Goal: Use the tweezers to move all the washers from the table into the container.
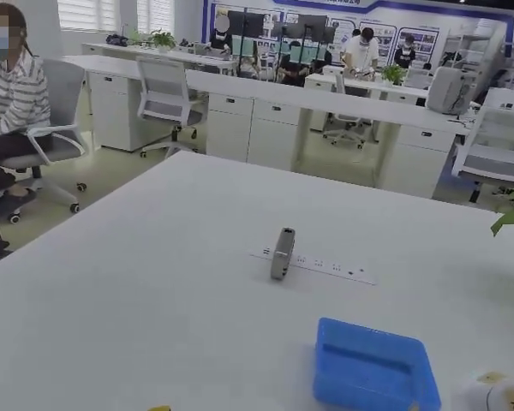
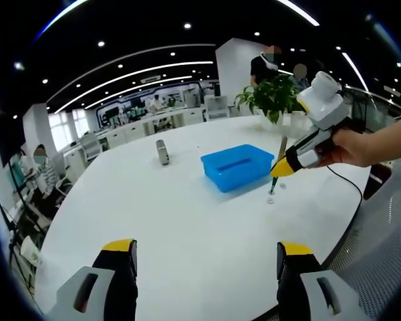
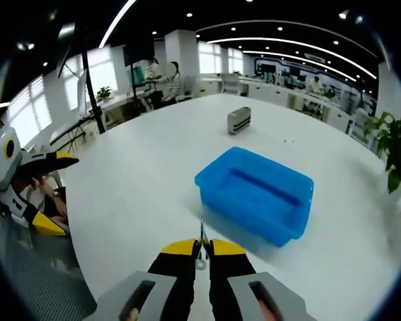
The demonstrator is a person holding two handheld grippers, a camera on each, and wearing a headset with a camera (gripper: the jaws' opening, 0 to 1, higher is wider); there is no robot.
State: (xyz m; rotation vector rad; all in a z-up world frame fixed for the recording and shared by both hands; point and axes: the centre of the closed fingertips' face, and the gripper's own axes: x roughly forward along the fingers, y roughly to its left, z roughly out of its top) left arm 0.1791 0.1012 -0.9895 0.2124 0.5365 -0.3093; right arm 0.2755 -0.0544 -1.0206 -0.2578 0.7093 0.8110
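The blue container (image 1: 373, 370) (image 2: 237, 166) (image 3: 257, 194) stands open on the white table. My right gripper (image 3: 202, 247) (image 2: 281, 169) is shut on the thin metal tweezers (image 3: 202, 233) (image 2: 274, 184), just short of the container's near wall. In the left gripper view the tweezers point down at a small washer (image 2: 270, 199) lying on the table beside the container. Another tiny piece (image 2: 283, 186) lies close by. My left gripper (image 2: 207, 257) is open with nothing between its jaws, well back from the container; it also appears at the left edge of the right gripper view (image 3: 27, 190).
A small grey device (image 1: 282, 253) (image 2: 162, 152) (image 3: 238, 120) stands upright beyond the container, next to a flush socket strip (image 1: 325, 265). A potted plant (image 2: 274, 97) (image 3: 394, 144) sits at the table's edge. Desks, chairs and people fill the room behind.
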